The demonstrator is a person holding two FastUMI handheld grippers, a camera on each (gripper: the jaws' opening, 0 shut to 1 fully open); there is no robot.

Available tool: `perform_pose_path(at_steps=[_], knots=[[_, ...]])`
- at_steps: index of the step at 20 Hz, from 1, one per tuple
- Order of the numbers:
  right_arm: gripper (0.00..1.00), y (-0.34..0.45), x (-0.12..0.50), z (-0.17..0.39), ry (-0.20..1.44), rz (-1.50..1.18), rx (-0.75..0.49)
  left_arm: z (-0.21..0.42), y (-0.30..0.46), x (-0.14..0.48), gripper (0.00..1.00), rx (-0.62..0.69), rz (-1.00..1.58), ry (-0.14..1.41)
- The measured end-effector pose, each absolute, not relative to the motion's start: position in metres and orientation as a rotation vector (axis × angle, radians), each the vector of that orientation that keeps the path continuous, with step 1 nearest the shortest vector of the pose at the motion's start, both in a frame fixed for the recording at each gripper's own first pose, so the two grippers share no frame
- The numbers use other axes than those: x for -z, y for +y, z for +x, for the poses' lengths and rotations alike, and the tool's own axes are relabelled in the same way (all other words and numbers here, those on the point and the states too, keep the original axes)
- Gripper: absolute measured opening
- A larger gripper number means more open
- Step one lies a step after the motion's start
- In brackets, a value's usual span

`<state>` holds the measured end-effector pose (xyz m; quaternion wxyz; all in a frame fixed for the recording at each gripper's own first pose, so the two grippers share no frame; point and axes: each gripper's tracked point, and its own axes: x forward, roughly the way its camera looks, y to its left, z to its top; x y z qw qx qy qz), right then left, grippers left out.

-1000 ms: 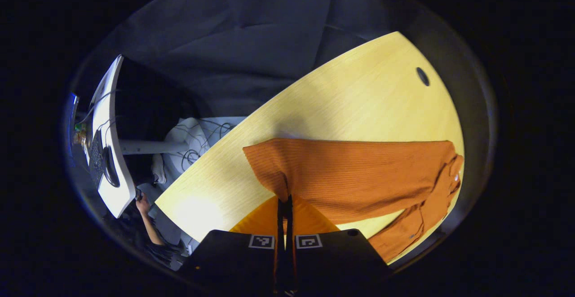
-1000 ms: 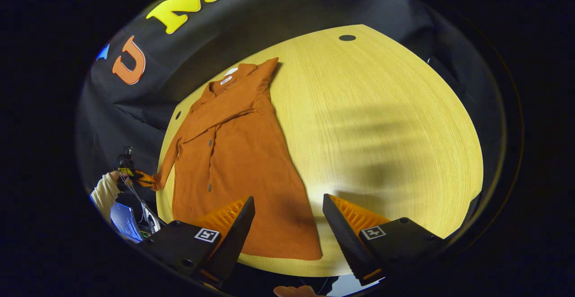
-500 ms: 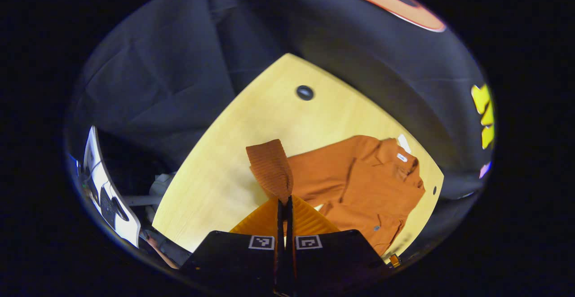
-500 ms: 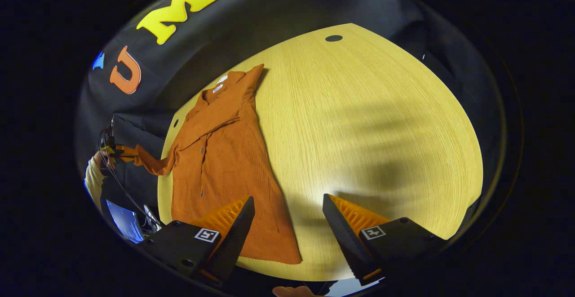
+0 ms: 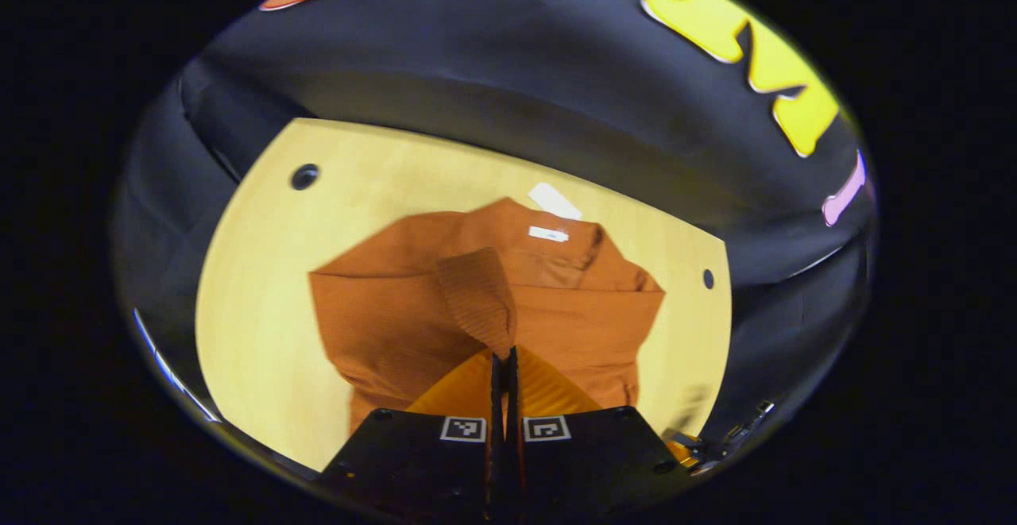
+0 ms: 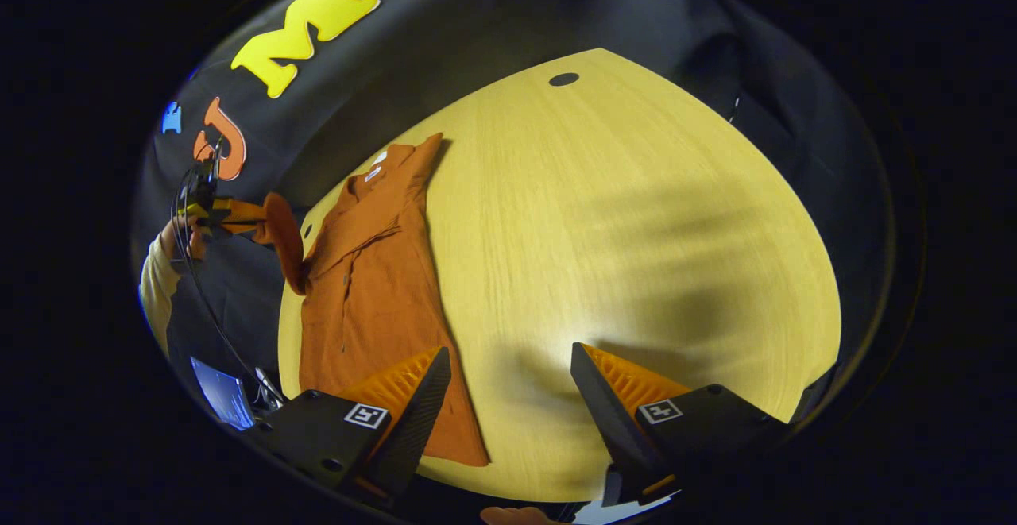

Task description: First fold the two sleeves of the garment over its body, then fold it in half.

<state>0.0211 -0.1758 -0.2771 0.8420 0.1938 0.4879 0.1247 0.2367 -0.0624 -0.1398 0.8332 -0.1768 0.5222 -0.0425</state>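
one orange shirt [image 6: 373,271] lies on the one wooden table [image 6: 636,231], along its left side in the right gripper view, with two small white tags [image 5: 550,215] at the collar. the left gripper [image 5: 502,362] is clamped on the cuff of one sleeve [image 5: 477,299], lifted above the shirt's body. the right gripper [image 6: 508,382] hangs wide apart over the table near what seems the hem, gripping nothing.
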Motion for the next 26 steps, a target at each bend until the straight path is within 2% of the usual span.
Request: perform_pose_path(at_steps=[3,4,5,6,7,8,11,14,15,16,17,18,19,20,22,23,24,26], knots=[[0.94,-0.187,0.273,0.021,1.020,0.434,-0.253,0.240,-0.135,0.165,0.03,0.197,-0.316,1.156],[0.94,-0.191,0.274,0.019,1.019,0.434,-0.247,0.242,-0.153,0.172,0.03,0.220,-0.298,1.172],[0.98,-0.197,0.274,0.018,1.019,0.434,-0.242,0.243,-0.169,0.183,0.03,0.234,-0.282,1.187],[0.94,-0.202,0.275,0.014,1.019,0.432,-0.238,0.244,-0.183,0.192,0.03,0.237,-0.272,1.199],[0.94,-0.208,0.276,0.011,1.019,0.429,-0.229,0.244,-0.194,0.200,0.03,0.238,-0.263,1.214],[0.98,-0.213,0.277,0.006,1.016,0.430,-0.223,0.243,-0.204,0.208,0.03,0.229,-0.247,1.232],[0.98,-0.220,0.284,-0.001,1.025,0.429,-0.190,0.243,-0.212,0.229,0.06,0.201,-0.216,1.254],[0.98,-0.221,0.289,-0.012,1.036,0.438,-0.176,0.239,-0.222,0.225,0.13,0.233,-0.282,1.247],[0.98,-0.223,0.290,-0.013,1.037,0.433,-0.168,0.239,-0.223,0.222,0.18,0.236,-0.296,1.238],[0.94,-0.223,0.293,-0.013,1.037,0.428,-0.160,0.236,-0.224,0.219,0.38,0.243,-0.305,1.231],[0.98,-0.222,0.293,-0.012,1.033,0.426,-0.156,0.234,-0.219,0.216,0.58,0.244,-0.309,1.217],[0.94,-0.218,0.293,-0.011,1.031,0.426,-0.158,0.232,-0.216,0.212,0.78,0.245,-0.319,1.202],[0.94,-0.213,0.293,-0.010,1.031,0.426,-0.162,0.229,-0.213,0.209,0.70,0.253,-0.335,1.186],[0.98,-0.208,0.293,-0.008,1.029,0.423,-0.167,0.227,-0.211,0.204,0.78,0.262,-0.352,1.166],[0.98,-0.191,0.290,-0.004,1.021,0.412,-0.188,0.220,-0.197,0.197,0.89,0.270,-0.342,1.111],[0.94,-0.181,0.287,-0.002,1.017,0.405,-0.201,0.218,-0.183,0.195,0.93,0.257,-0.311,1.078],[0.98,-0.172,0.285,-0.001,1.013,0.396,-0.218,0.217,-0.165,0.192,1.00,0.229,-0.269,1.033],[0.98,-0.155,0.285,0.002,1.012,0.367,-0.245,0.209,-0.135,0.192,0.99,0.185,-0.216,0.970]])
